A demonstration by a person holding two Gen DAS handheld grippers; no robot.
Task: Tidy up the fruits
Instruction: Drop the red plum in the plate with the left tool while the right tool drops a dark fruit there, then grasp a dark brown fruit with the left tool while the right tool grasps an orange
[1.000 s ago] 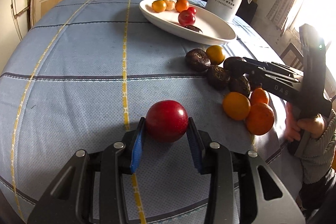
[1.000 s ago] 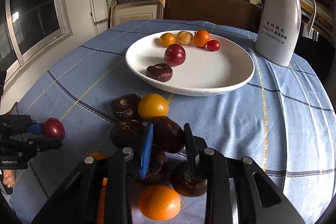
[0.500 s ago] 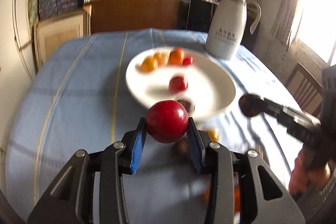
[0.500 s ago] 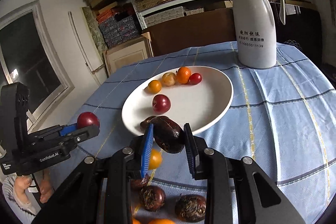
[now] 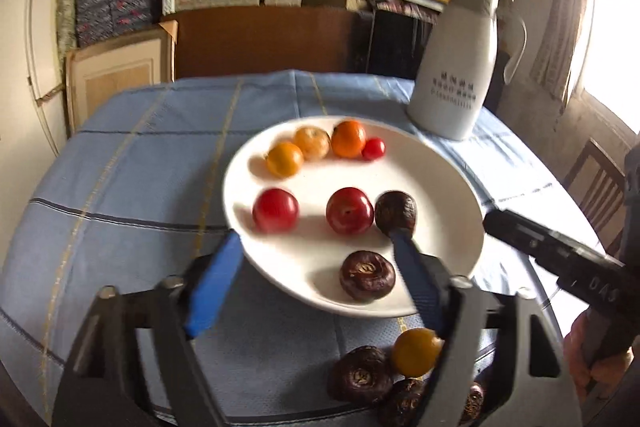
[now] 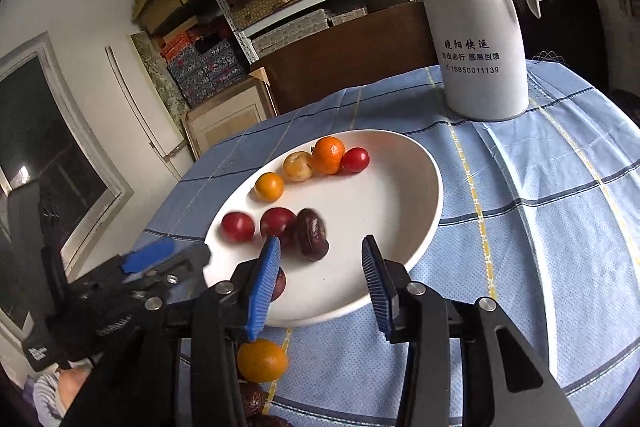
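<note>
A white jug (image 6: 478, 23) stands behind the plate (image 6: 404, 195). Both claws, left claw (image 5: 316, 263) and right claw (image 6: 320, 263), have just sprung apart, released; red fruit (image 5: 275, 209) and dark fruit (image 6: 311, 234) now lie on the plate.

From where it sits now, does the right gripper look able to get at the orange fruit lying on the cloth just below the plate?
Probably yes: the right gripper is open and empty, and the orange fruit lies uncovered on the cloth beneath it, near the plate.
</note>
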